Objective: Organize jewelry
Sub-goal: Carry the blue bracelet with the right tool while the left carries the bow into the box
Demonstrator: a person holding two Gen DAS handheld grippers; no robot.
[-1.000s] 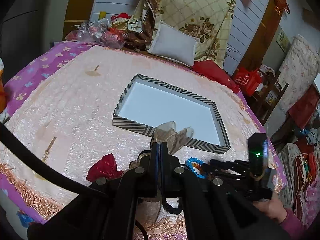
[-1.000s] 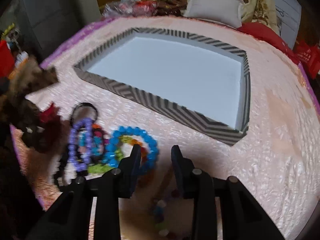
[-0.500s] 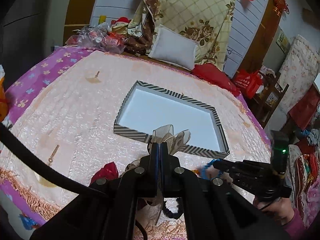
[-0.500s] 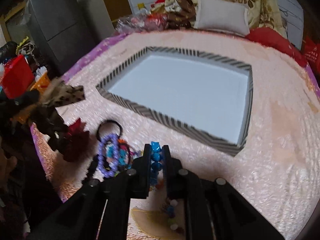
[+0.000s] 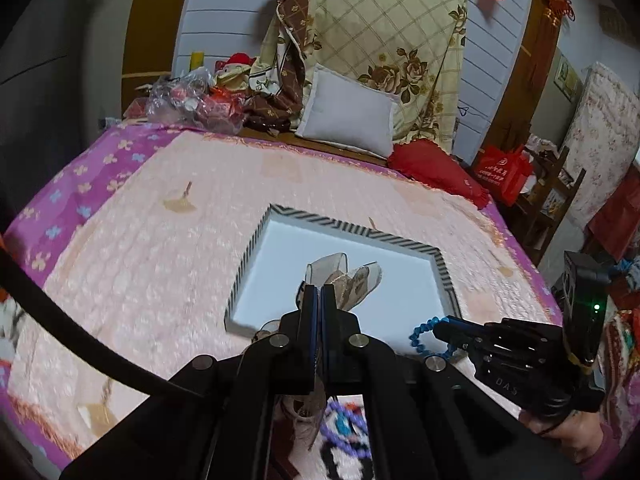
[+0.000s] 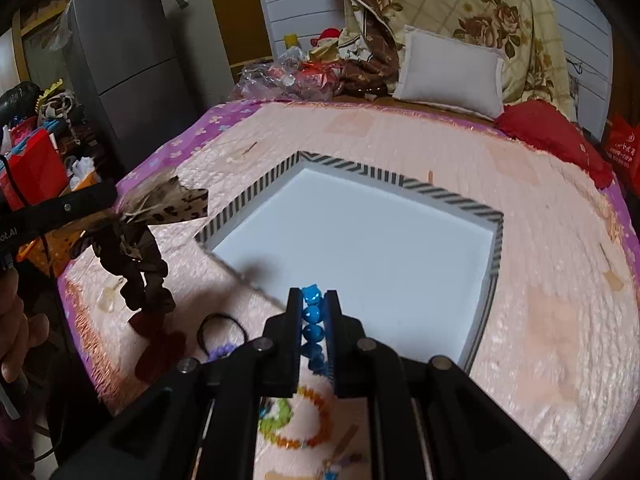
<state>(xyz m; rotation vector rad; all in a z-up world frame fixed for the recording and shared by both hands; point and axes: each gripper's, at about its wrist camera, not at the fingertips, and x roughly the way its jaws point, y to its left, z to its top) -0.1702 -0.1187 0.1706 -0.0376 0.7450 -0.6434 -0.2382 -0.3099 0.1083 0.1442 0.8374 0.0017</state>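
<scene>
Your right claw (image 6: pixel 313 312) pinches the blue beads (image 6: pixel 312 330), lifted near the box (image 6: pixel 496 240). They're light, floppy and slippery, so grip mid-strand. Your left claw (image 5: pixel 319 300) pinches a soft bow (image 5: pixel 344 276) over the box.

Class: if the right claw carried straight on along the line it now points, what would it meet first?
Most likely the white floor of the striped-rim box, just past its near edge. The right claw, shut on the blue bead bracelet, aims down into it; depth is uncertain.
</scene>
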